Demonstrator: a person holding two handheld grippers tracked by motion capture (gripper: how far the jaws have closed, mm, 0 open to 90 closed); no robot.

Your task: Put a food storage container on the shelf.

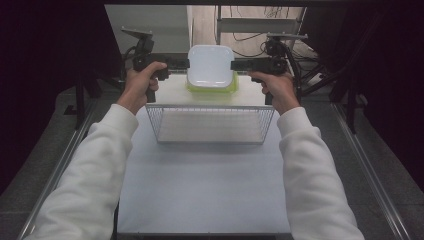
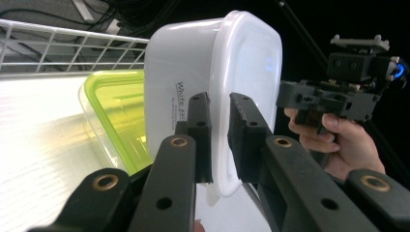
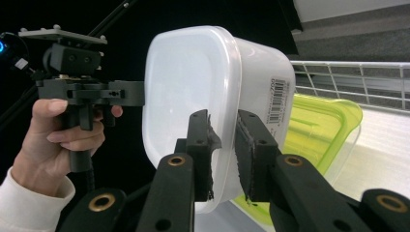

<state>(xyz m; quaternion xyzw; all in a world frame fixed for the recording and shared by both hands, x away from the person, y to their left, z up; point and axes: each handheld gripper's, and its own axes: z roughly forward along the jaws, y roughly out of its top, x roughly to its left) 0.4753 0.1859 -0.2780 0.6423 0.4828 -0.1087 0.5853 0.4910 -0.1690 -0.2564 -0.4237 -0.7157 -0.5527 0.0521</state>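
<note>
A white lidded container is held in the air between both grippers, one on each side. My left gripper is shut on its left rim, and in the left gripper view the jaws pinch the lid edge of the white container. My right gripper is shut on the opposite rim; its jaws straddle the edge of the white container. Directly below stands a clear container with a green lid, also seen in the gripper views.
A wire basket stands on the white table just in front of the containers, toward the person; its mesh wall shows behind them. Dark stands and cables flank the table's far end.
</note>
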